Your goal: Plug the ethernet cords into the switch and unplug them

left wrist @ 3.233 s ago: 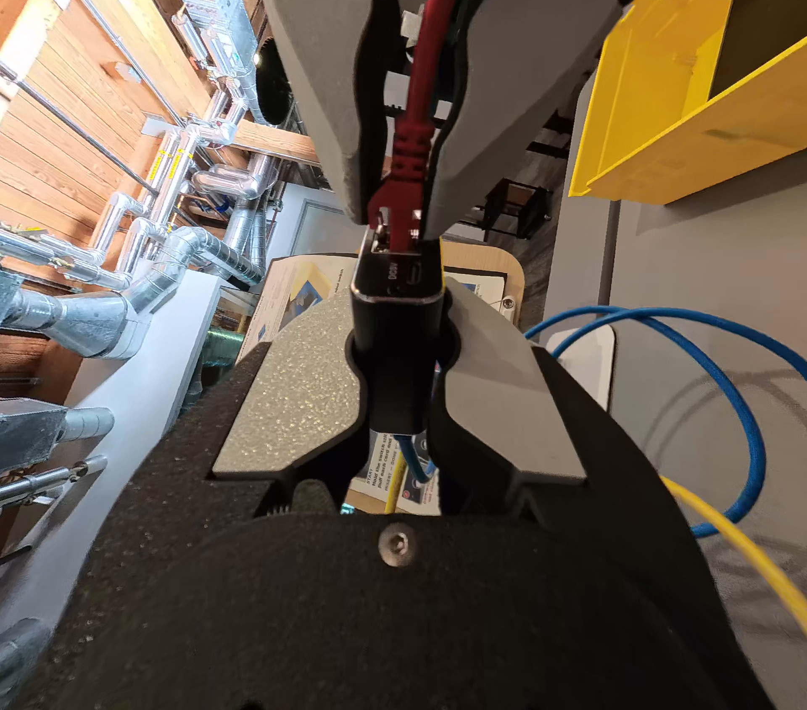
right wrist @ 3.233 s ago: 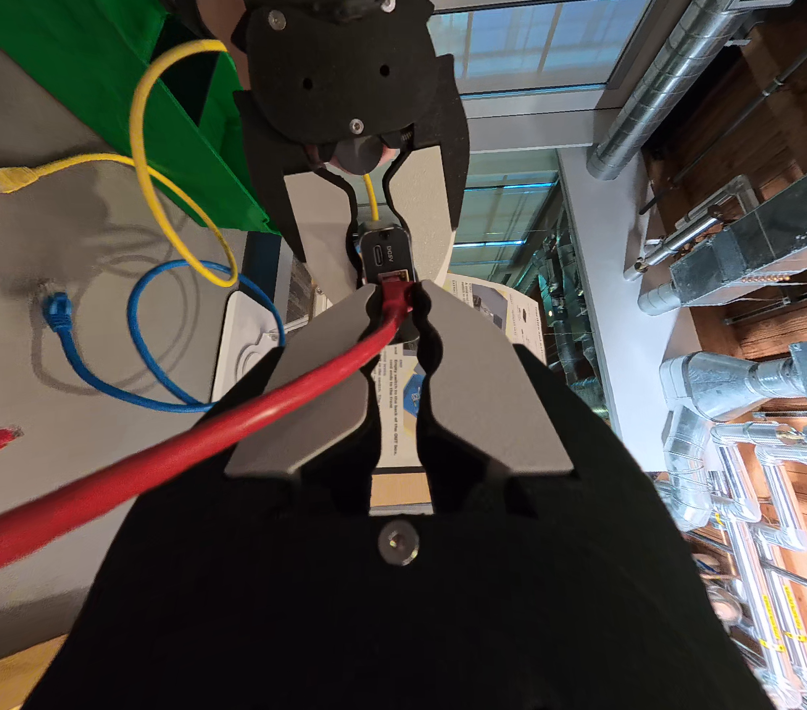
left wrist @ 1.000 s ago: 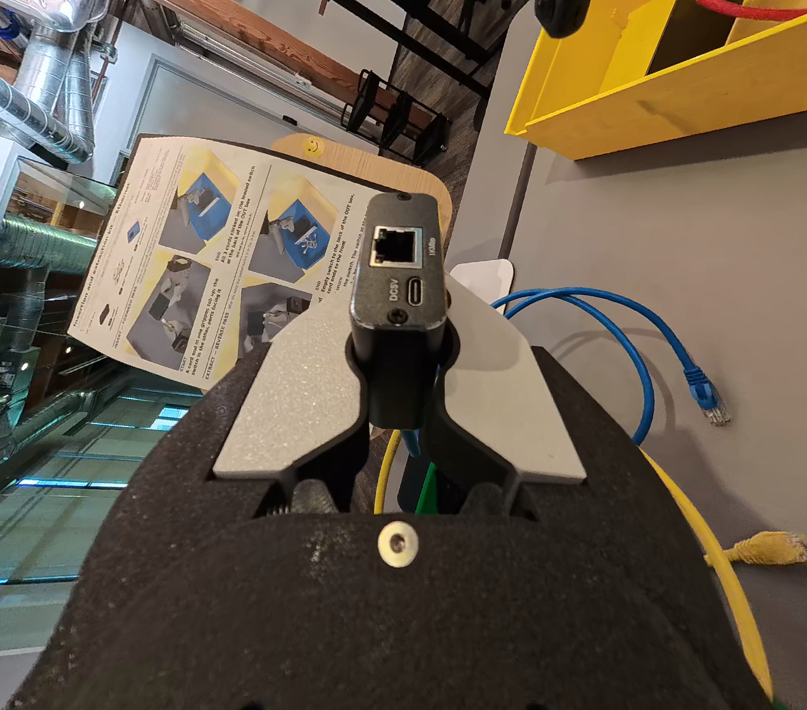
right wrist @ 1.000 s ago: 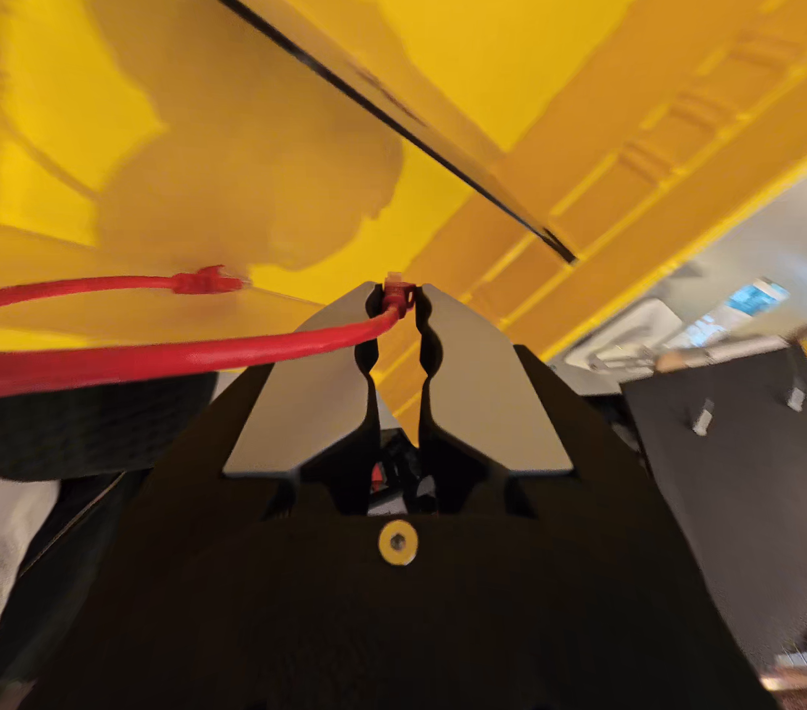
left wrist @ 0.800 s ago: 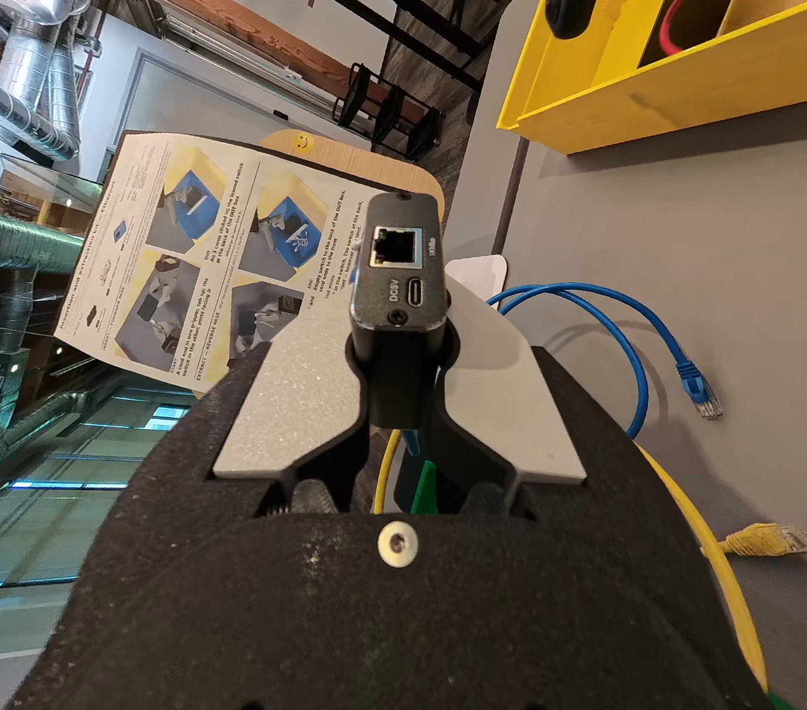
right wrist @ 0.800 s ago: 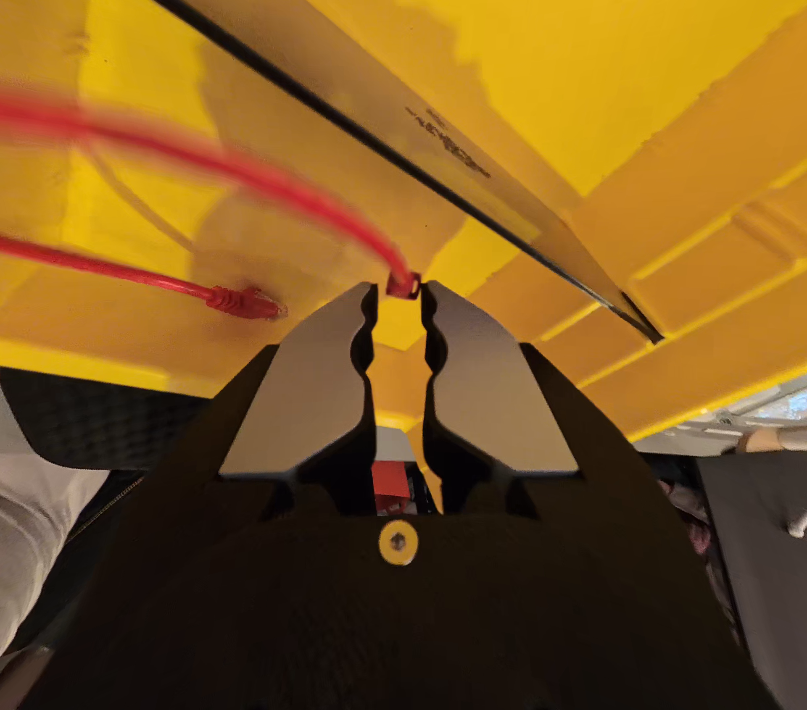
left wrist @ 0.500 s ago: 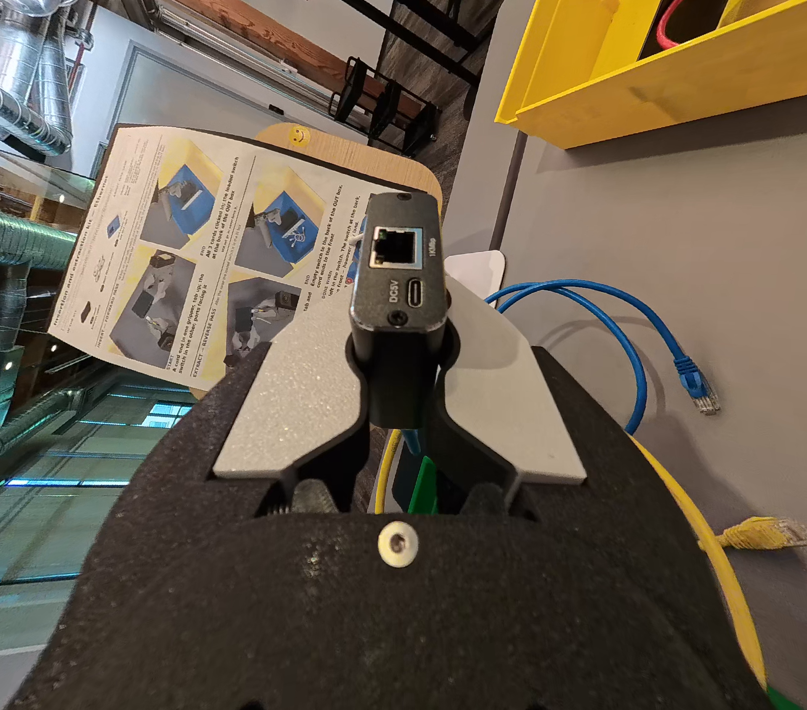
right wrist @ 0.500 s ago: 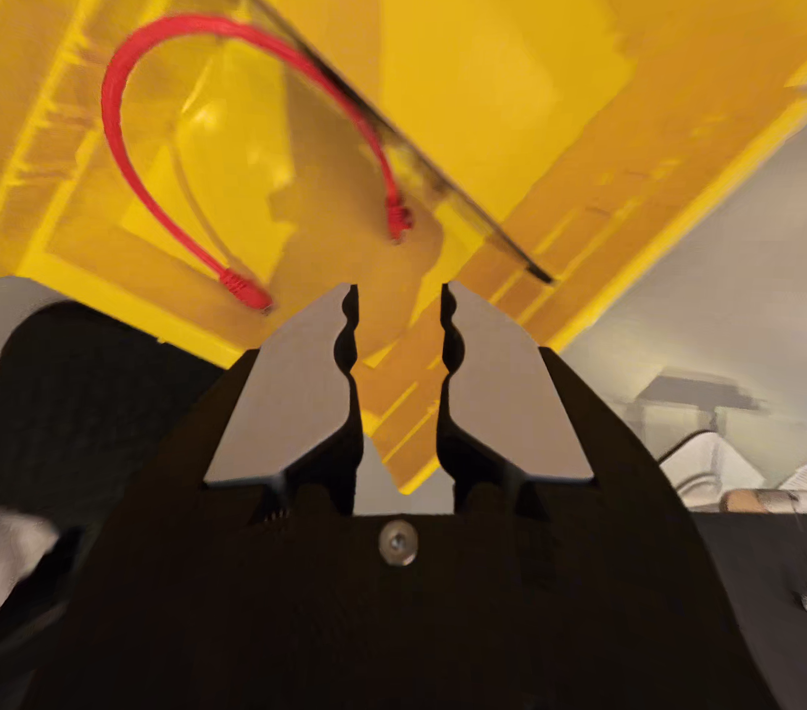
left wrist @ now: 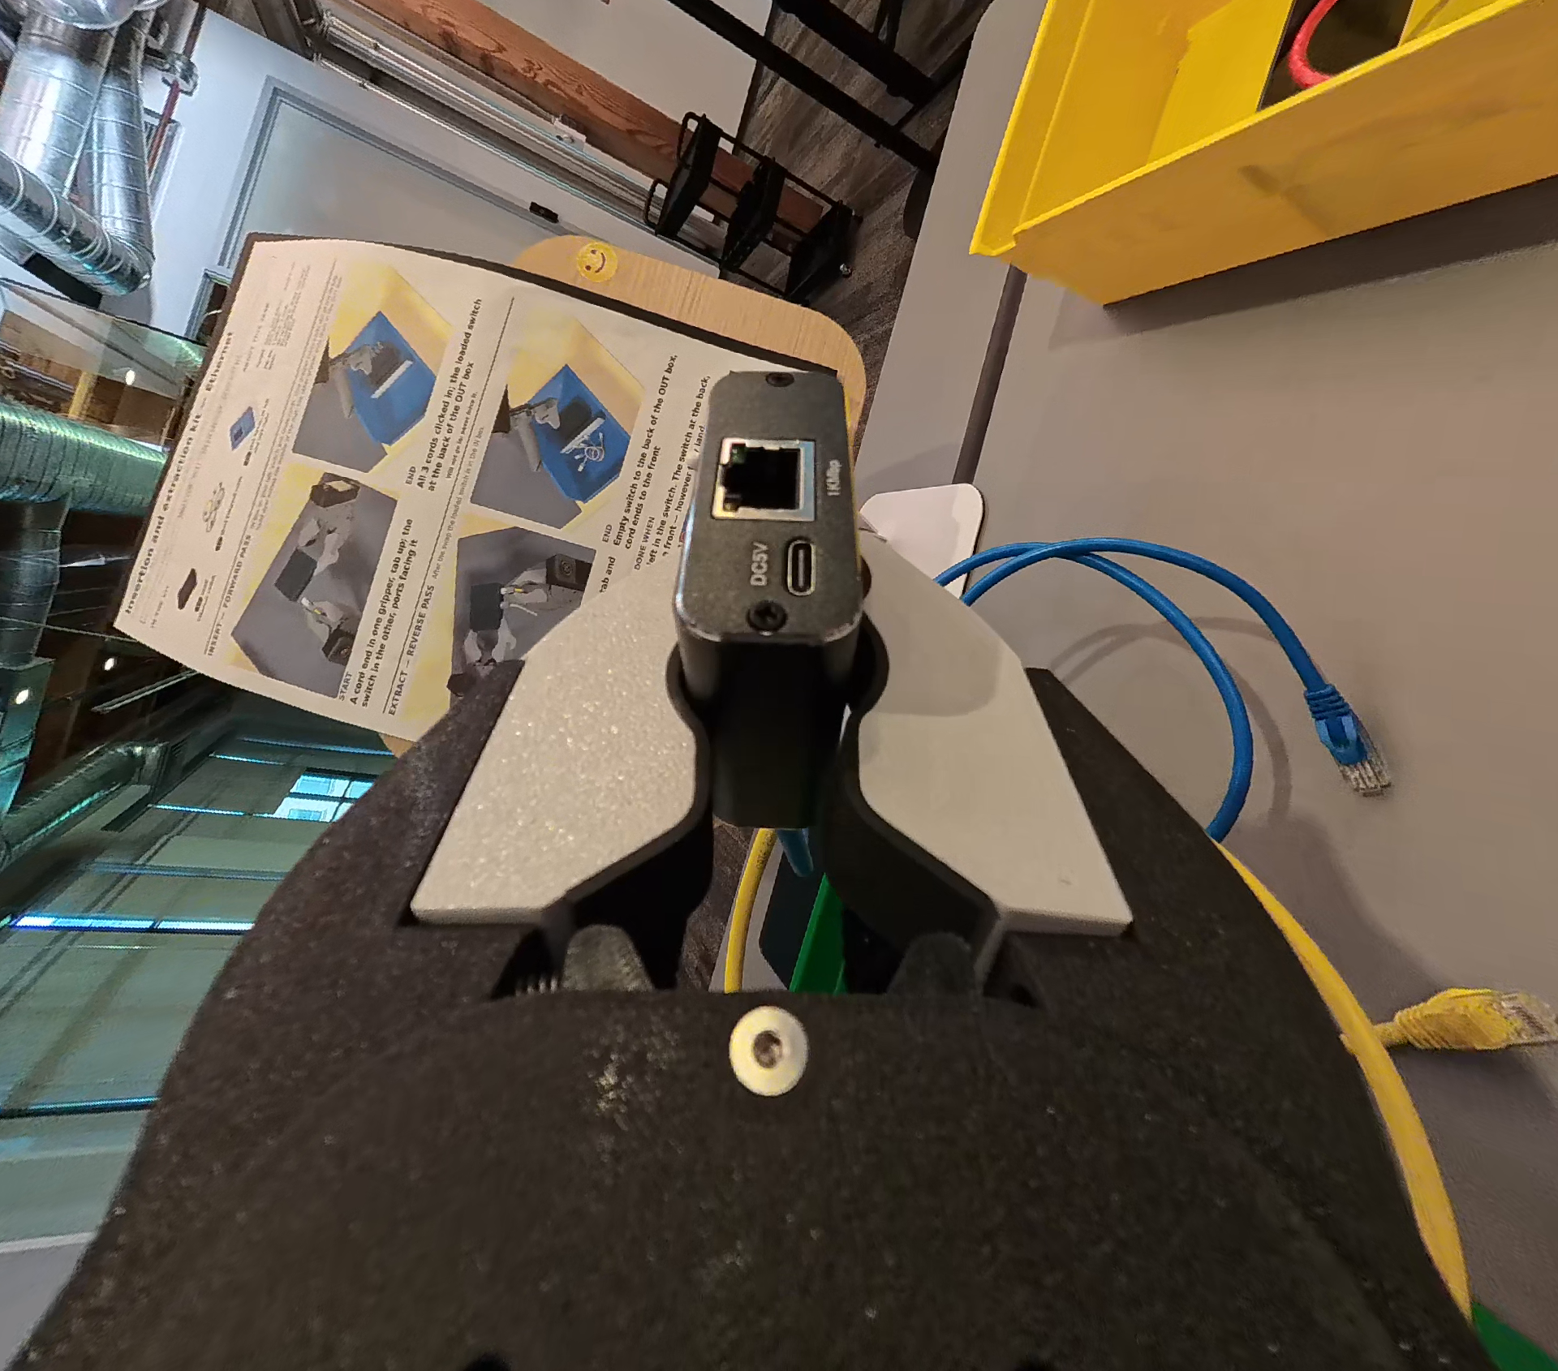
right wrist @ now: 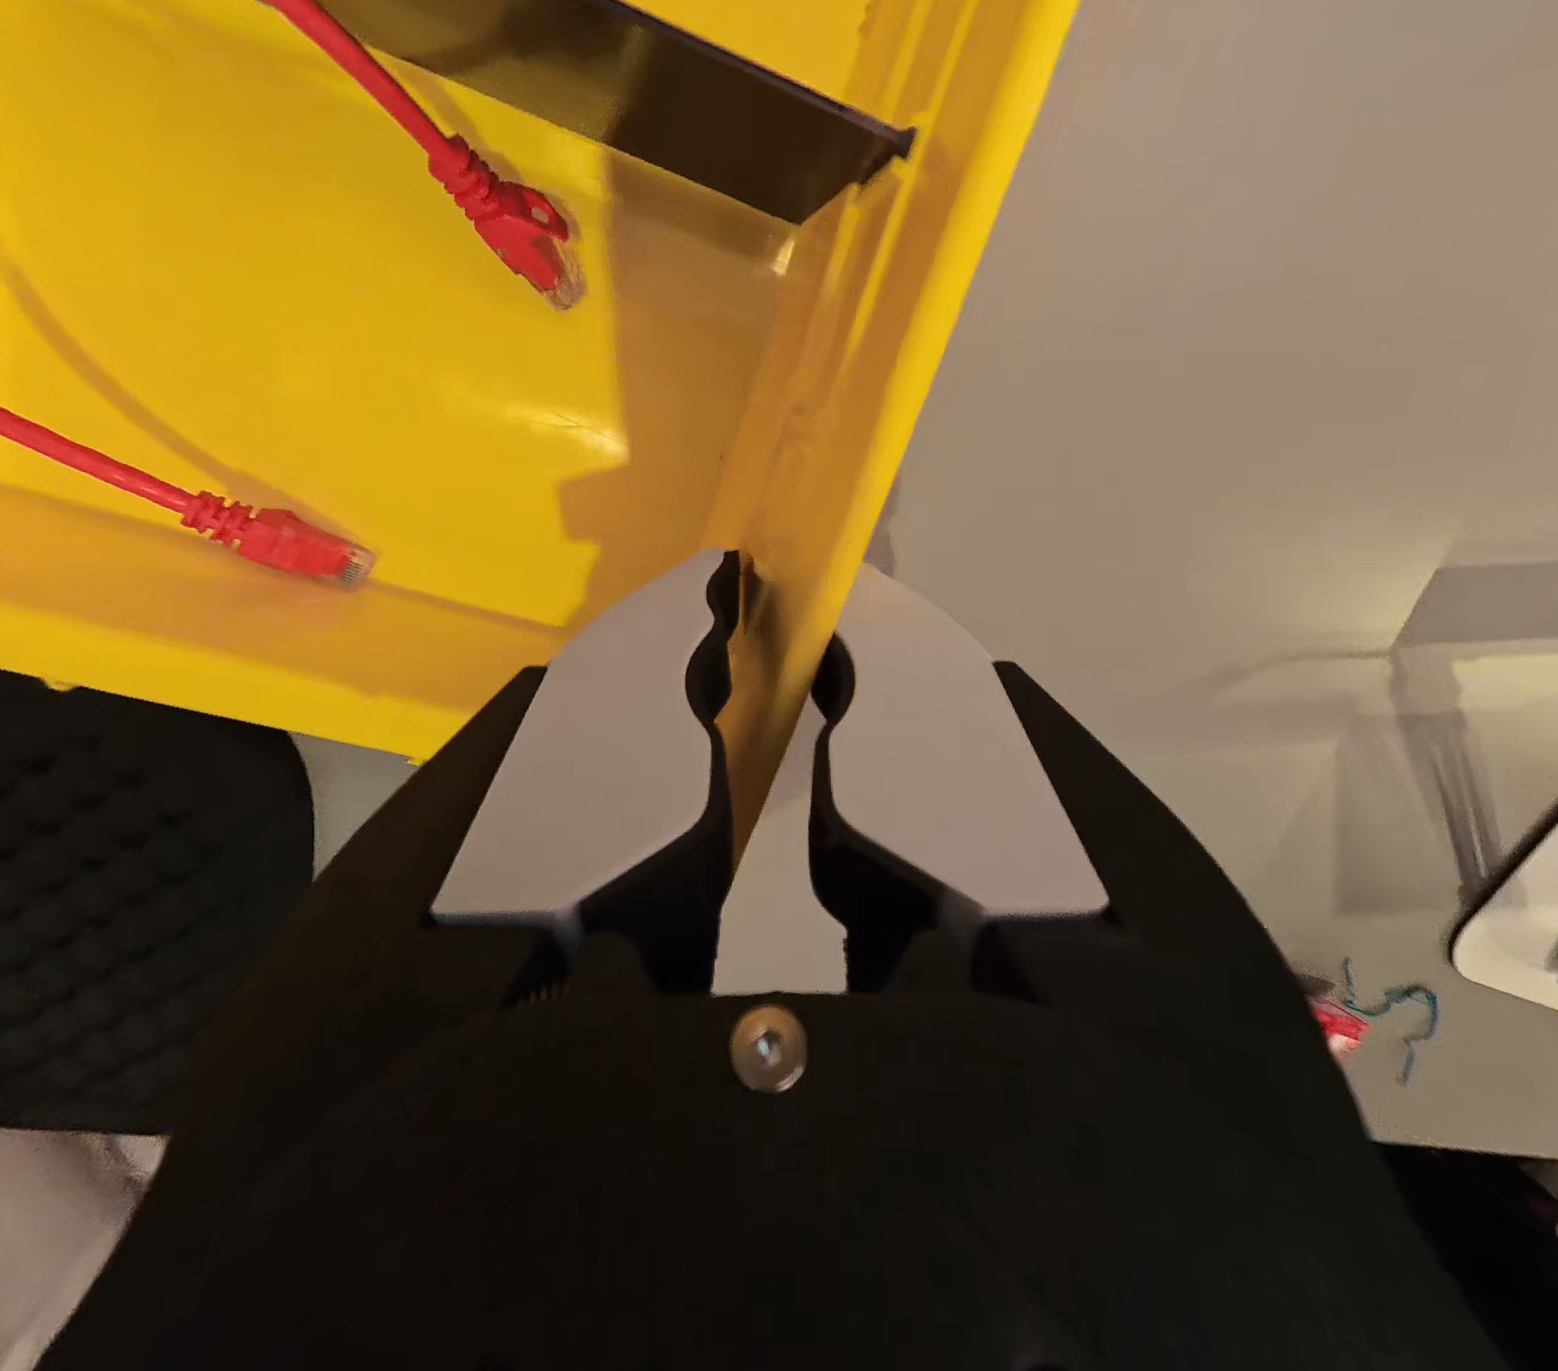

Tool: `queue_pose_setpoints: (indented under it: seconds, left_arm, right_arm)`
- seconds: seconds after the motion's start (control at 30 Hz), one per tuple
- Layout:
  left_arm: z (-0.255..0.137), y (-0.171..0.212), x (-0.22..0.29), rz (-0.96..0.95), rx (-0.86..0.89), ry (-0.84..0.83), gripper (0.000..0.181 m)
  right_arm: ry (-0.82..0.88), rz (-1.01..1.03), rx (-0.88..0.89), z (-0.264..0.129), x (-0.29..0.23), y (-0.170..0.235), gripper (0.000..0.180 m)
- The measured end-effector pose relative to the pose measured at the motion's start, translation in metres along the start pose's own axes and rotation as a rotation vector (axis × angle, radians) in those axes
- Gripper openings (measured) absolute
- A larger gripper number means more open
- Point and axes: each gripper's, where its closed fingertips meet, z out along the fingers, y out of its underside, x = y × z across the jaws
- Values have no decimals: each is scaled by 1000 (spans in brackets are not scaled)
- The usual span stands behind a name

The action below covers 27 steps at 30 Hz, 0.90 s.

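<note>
The right tongs point(right wrist: 774, 622) stand parted and empty, straddling the rim of the yellow bin point(right wrist: 851, 403); that wall and a dark divider point(right wrist: 674, 108) block the way ahead. Inside lies the red cord point(right wrist: 497, 218), its two plugs apart on the floor. The switch point(left wrist: 771, 555) fills the left tongs point(left wrist: 771, 665), its port facing outward unobstructed. On the grey surface point(left wrist: 1265, 445), the blue cord point(left wrist: 1231, 665) and yellow cord point(left wrist: 1467, 1019) lie on the right; bare surface separates them from the bin.
</note>
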Motion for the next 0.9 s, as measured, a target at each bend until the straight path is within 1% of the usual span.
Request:
queue_pose_setpoints:
  seconds: [0.07, 0.1, 0.17, 0.23, 0.3, 0.33, 0.37, 0.4, 0.47, 0.5, 0.57, 0.63, 0.7, 0.8, 0.83, 0.9]
  left_arm:
    - [-1, 0, 0, -1, 0, 0, 26]
    - [-1, 0, -1, -5, 3, 1, 26]
    - [-2, -1, 0, -19, 23, 17, 26]
    - [-4, -3, 1, -47, 53, 40, 26]
    - [-5, -7, 3, -77, 96, 71, 26]
    - [-6, -11, 3, -99, 129, 87, 26]
    - [-9, -17, 3, -126, 173, 103, 26]
    - [-12, -23, 3, -155, 221, 121, 26]
    - [-22, -36, 4, -205, 314, 171, 26]
    - [-27, -41, 4, -226, 356, 194, 26]
    - [-38, -50, 3, -273, 440, 242, 26]
    - [-50, -59, 2, -327, 528, 298, 26]
    - [-61, -67, 1, -377, 613, 352, 26]
    - [-72, -75, 1, -428, 699, 418, 26]
    - [-73, -76, 2, -435, 715, 439, 26]
    - [-74, -77, 3, -451, 738, 462, 26]
  right_arm:
    - [-30, 13, -10, 0, 0, 1, 13]
    - [-16, 11, -10, -1, 2, 1, 15]
    - [60, 2, -2, -7, 9, -1, 24]
    - [192, -4, 41, -26, 17, -9, 32]
    - [345, -30, 171, -63, 14, -31, 36]
    - [372, -75, 286, -84, 0, -51, 38]
    - [361, -151, 430, -106, -25, -75, 40]
    - [309, -254, 593, -127, -61, -101, 43]
    - [89, -521, 899, -164, -155, -137, 46]
    - [-48, -655, 1023, -179, -202, -143, 47]
    - [-321, -895, 1203, -203, -282, -140, 51]
    - [-510, -998, 1335, -218, -330, -139, 53]
    - [-610, -1026, 1380, -219, -359, -149, 54]
    - [-766, -1071, 1356, -211, -393, -157, 53]
    - [-788, -1090, 1351, -208, -401, -158, 50]
    - [-784, -1133, 1366, -204, -410, -158, 32]
